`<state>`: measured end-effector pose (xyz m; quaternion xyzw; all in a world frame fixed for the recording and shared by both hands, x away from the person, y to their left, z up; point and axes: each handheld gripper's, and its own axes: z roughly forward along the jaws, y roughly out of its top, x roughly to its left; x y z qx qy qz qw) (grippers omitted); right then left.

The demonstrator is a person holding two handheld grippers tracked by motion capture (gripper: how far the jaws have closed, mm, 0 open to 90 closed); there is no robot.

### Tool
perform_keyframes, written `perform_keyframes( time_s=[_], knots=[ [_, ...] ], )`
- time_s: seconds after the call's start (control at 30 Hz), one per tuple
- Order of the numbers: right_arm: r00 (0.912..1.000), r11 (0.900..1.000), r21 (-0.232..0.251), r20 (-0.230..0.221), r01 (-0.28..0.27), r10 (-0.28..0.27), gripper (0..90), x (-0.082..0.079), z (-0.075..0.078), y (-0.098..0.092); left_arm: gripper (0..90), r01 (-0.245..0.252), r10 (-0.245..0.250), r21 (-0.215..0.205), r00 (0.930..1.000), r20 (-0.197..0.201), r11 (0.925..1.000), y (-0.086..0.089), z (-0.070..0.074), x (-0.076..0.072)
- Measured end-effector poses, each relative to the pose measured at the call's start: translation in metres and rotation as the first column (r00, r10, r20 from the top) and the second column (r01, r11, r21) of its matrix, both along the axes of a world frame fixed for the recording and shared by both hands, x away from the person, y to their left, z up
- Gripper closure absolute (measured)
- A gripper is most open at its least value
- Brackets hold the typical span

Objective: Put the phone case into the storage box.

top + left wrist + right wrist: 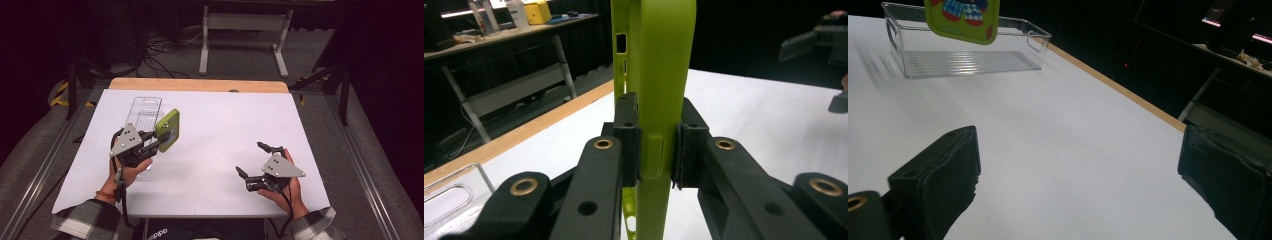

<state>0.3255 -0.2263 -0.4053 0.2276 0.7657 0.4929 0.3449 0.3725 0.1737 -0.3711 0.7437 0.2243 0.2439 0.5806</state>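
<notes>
Case upright, pinched edgewise in left gripper, just beside tray near table's far-left corner; right gripper wide open, empty, well apart.

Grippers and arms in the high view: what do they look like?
Each black two-jaw claw, left and right, carries a grey three-cornered plate and a trailing black cable. Brass-coloured rivets dot the jaw links. Black-and-white checked sleeves; an orange-red wristband on the left wrist.

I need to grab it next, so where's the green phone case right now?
The green phone case is held off the table in the left claw, at the left of the high view, just beside the clear plastic tray.
</notes>
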Motion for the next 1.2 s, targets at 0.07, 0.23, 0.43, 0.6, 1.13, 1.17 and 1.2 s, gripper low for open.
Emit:
perform_keyframes(
  time_s=[0.07, 0.23, 0.43, 0.6, 1.13, 1.17, 1.2],
  knots=[
    [1.0, 1.0, -0.008, 0.006, 0.0, 0.0, 4.3, 0.0, 0.0, 0.0, 77.2, -0.002, 0.002, 0.003, 1.0, 0.005, 1.0, 0.002, 0.0, 0.001],
    [1.0, 1.0, 0.011, 0.0, 0.005, -0.005, 4.6, 0.001, 0.001, 0.0, 77.3, -0.009, 0.009, 0.007, 1.0, 0.002, 0.9999, 0.01, 0.003, 0.002],
    [1.0, 1.0, 0.006, -0.001, 0.003, -0.003, 4.6, 0.003, 0.001, 0.0, 77.2, -0.038, 0.038, 0.008, 0.9992, 0.013, 0.9992, 0.019, 0.005, 0.001],
    [1.0, 1.0, 0.023, 0.007, 0.0, 0.0, 4.9, 0.005, 0.001, 0.002, 77.2, -0.057, 0.057, 0.012, 0.9983, 0.011, 0.9983, 0.028, 0.008, -0.001],
    [1.0, 1.0, 0.019, -0.003, 0.005, -0.005, 5.2, 0.011, -0.002, 0.002, 77.2, -0.125, 0.125, 0.002, 0.992, 0.014, 0.9921, 0.058, 0.013, 0.0],
    [1.0, 1.0, 0.017, -0.004, 0.004, -0.004, 5.2, 0.011, -0.003, 0.003, 77.3, -0.132, 0.132, 0.002, 0.9911, 0.017, 0.9913, 0.059, 0.013, 0.0],
    [1.0, 1.0, 0.015, -0.003, 0.001, -0.001, 5.2, 0.011, -0.003, 0.003, 77.2, -0.134, 0.134, -0.003, 0.9908, 0.021, 0.991, 0.06, 0.013, 0.001]
  ],
)
